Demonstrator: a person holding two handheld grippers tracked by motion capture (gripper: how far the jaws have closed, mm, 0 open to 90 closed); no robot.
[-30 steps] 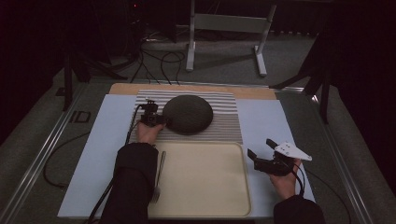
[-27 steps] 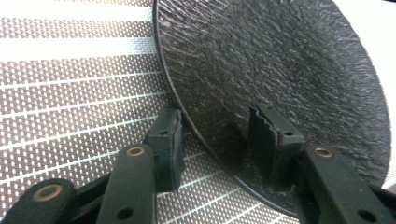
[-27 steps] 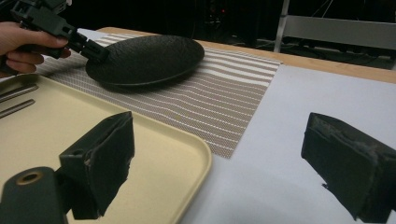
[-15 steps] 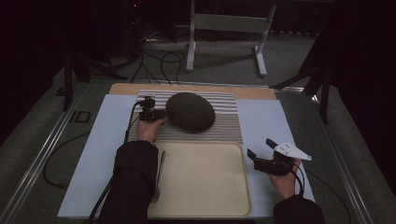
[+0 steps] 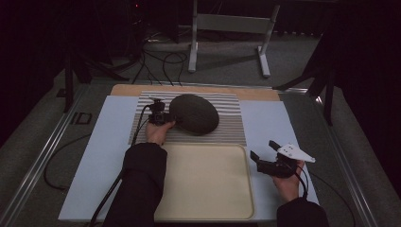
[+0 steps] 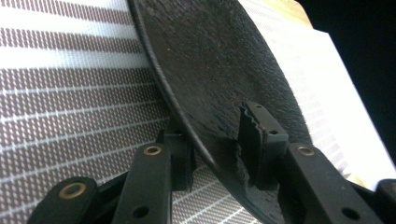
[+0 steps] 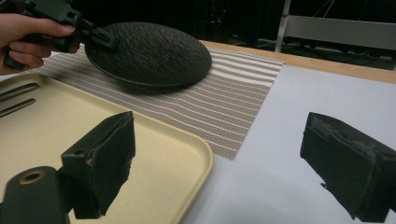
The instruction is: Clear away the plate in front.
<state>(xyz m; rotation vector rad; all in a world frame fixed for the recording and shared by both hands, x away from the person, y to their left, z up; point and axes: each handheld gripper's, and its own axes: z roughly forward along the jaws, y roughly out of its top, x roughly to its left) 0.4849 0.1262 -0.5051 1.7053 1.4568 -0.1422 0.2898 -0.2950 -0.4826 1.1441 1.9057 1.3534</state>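
While the dark plate [image 5: 195,113] sits just above the centre of the high view, over the striped placemat [image 5: 231,124], its oval outline runs its long axis from upper left to lower right, and in the right gripper view it [image 7: 152,53] is tilted, with the left rim raised and the far right edge low on the mat. That left rim is clamped by the left gripper [image 5: 161,118]: in the left gripper view one jaw lies on the textured upper face of the plate [image 6: 219,70] and the other under the rim, the jaws having just closed on it. Directly below the mat in the high view lies the beige tray [image 5: 208,184]; its bed is bare apart from two dark slender utensils [image 7: 16,99] along its left edge, seen at the left of the right gripper view, type not discernible. At the lower right of the high view, the right gripper [image 5: 265,158] is held beside the tray's right rim over the pale blue table cover [image 5: 106,142], jaws wide apart with nothing between them.
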